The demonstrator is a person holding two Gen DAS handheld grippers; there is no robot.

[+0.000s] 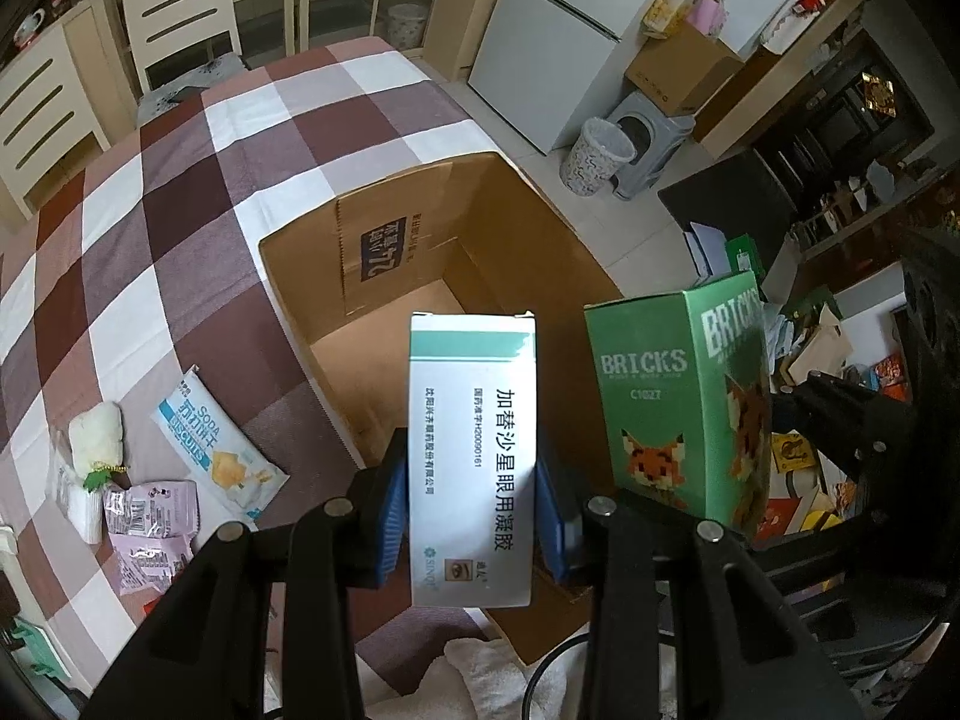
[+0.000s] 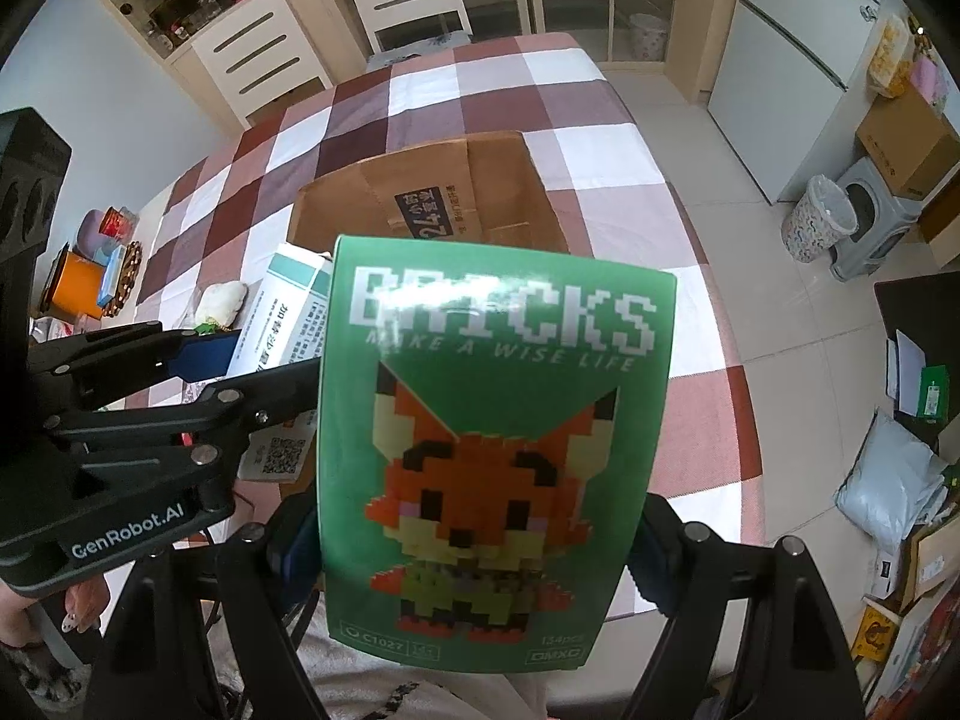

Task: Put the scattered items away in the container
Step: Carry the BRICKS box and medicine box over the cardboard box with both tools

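Observation:
My left gripper [image 1: 471, 516] is shut on a white and teal medicine box [image 1: 471, 456], held above the near edge of the open cardboard box [image 1: 540, 228]. My right gripper [image 2: 474, 546] is shut on a green BRICKS box with a fox picture [image 2: 492, 444], held upright just right of the medicine box; it also shows in the left wrist view [image 1: 678, 396]. The cardboard box [image 2: 498, 180] stands on the checked tablecloth, and what I see of its inside is empty. The medicine box [image 2: 282, 312] and left gripper show at the left of the right wrist view.
On the tablecloth [image 1: 180, 192] left of the cardboard box lie a soda biscuit packet [image 1: 216, 444], a white pouch [image 1: 96, 438] and pink sachets [image 1: 150, 516]. Chairs [image 1: 174, 6] stand at the far side. A fridge [image 1: 558, 36] and a waste bin [image 1: 594, 156] stand on the floor to the right.

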